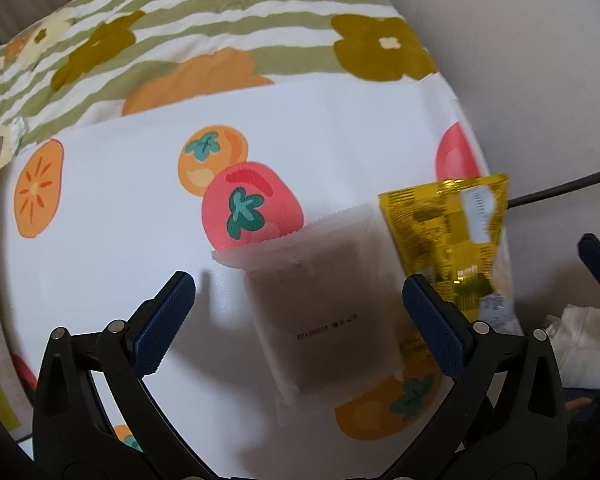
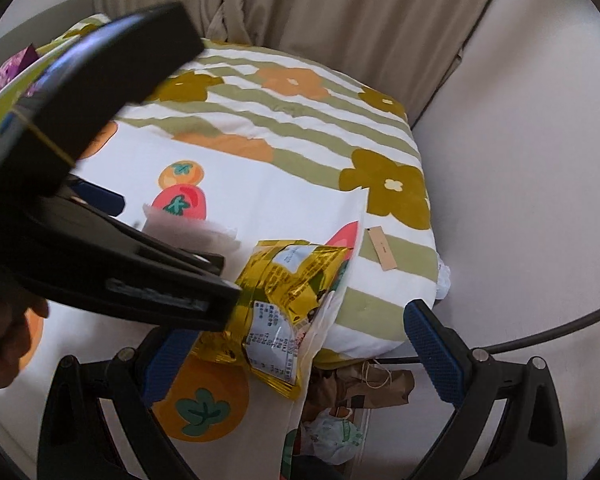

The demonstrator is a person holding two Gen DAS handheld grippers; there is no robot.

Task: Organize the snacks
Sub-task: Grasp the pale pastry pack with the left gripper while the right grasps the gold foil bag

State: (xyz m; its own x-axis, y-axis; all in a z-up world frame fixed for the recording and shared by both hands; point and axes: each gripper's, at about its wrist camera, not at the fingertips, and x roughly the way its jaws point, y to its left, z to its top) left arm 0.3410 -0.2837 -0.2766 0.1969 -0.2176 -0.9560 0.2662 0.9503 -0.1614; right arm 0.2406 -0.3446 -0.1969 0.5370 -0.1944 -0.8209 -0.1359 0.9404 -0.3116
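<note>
A: What is seen nearest the left hand-held gripper (image 1: 298,312)?

B: Its jaws are spread wide with nothing clasped. Between them, lying flat on the fruit-printed cloth (image 1: 112,208), a frosted white snack packet (image 1: 320,304) is found, a dark filling showing through the film.

A: And the right hand-held gripper (image 2: 296,344)?

B: It is likewise released, jaws well apart. The yellow foil snack bag (image 2: 284,300) lies between them, at the cloth's edge, partly overhanging it. The left tool's black body is seen crossing just above that bag.

A: How would these be expected to handle?

B: Both are judged light and soft. The foil bag is crinkled and likely slippery, and its contents could be crushed; a grip across a sealed end seam would be safer than across the puffed middle. The white packet is flatter and limp; it would probably sag if taken at one end, so a hold across its narrow width is suggested.

A: What lies beyond?

B: A green-striped flowered quilt (image 2: 300,120) is seen behind the cloth, with a beige curtain (image 2: 300,12) farther back. Whether a container for the snacks exists cannot be told.
</note>
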